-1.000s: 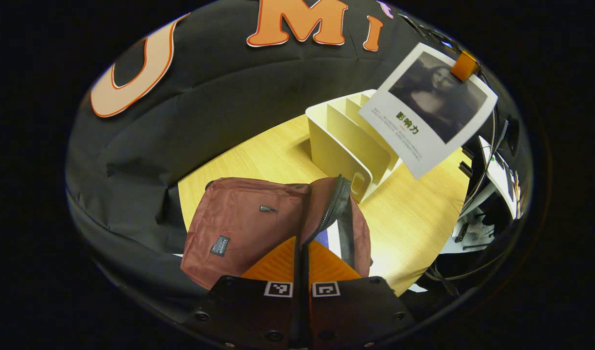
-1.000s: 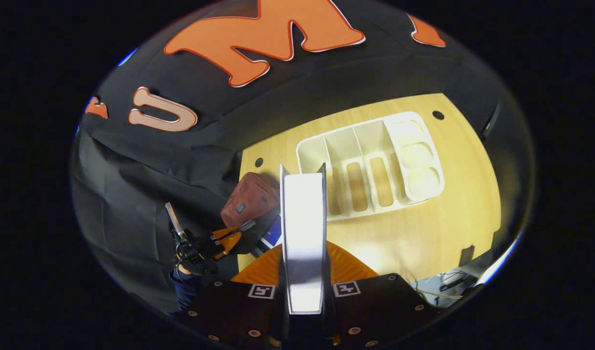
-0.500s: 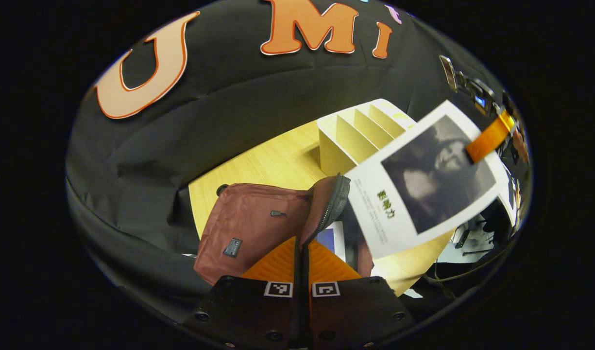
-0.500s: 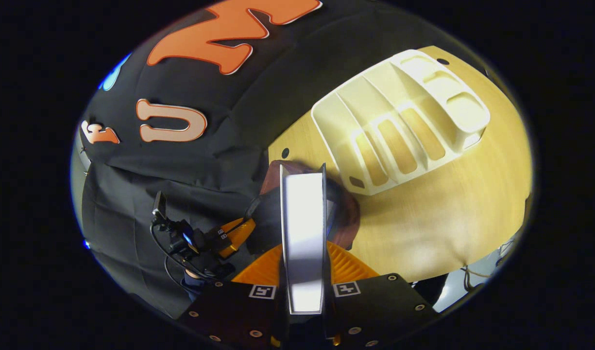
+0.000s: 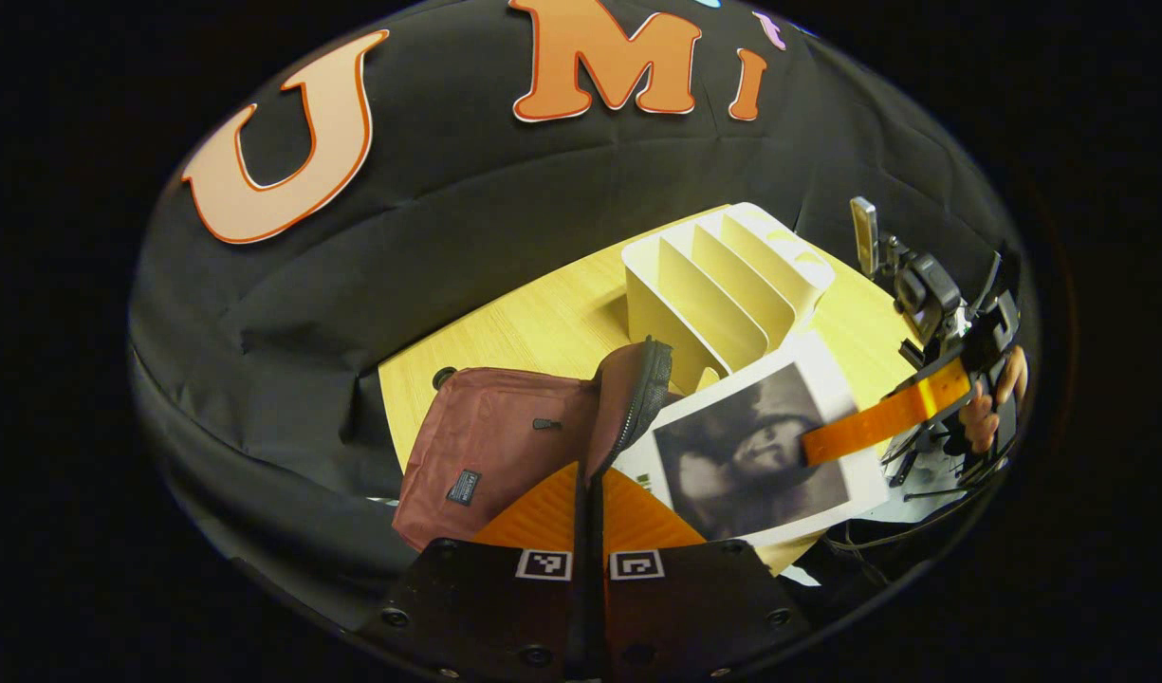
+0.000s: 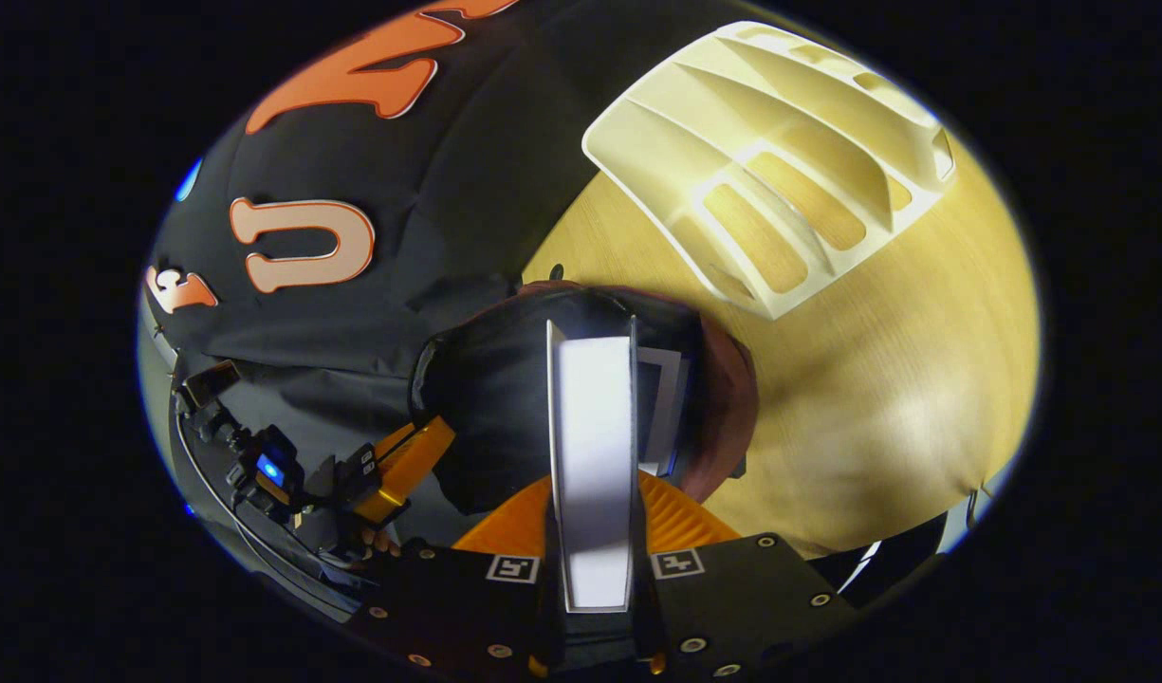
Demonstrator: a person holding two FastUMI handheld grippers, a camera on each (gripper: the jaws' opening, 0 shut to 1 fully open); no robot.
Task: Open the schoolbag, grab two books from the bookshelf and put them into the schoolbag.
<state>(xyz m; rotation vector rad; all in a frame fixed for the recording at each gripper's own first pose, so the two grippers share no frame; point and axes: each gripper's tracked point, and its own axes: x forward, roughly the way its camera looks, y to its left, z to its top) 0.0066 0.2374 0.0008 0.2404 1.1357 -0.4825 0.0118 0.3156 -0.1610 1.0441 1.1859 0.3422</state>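
The maroon schoolbag [image 5: 490,446] lies on the table with its zip flap [image 5: 633,403] lifted. My left gripper [image 5: 588,493] is shut on the flap's edge and holds the bag's mouth wide. A white book with a dark portrait cover [image 5: 751,455] hangs tilted over that mouth, my right gripper [image 5: 818,444] shut on it. In the right gripper view the book [image 6: 592,427] stands edge-on between my right gripper's [image 6: 592,531] fingers, just above the bag's dark inside [image 6: 495,408]. Another book [image 6: 664,408] lies in the bag. The left gripper [image 6: 400,465] sits at the bag's left rim.
The cream bookshelf [image 5: 723,285] with upright dividers stands on the wooden table [image 5: 533,327] just behind the bag; its slots [image 6: 780,161] look bare. A hand [image 5: 988,408] holds the right gripper's body at the right. Black cloth walls close in behind and to the left.
My right gripper has brought the portrait book down from above the bookshelf to the bag's mouth, tilting it flatter. The left gripper keeps hold of the flap, nearly still.
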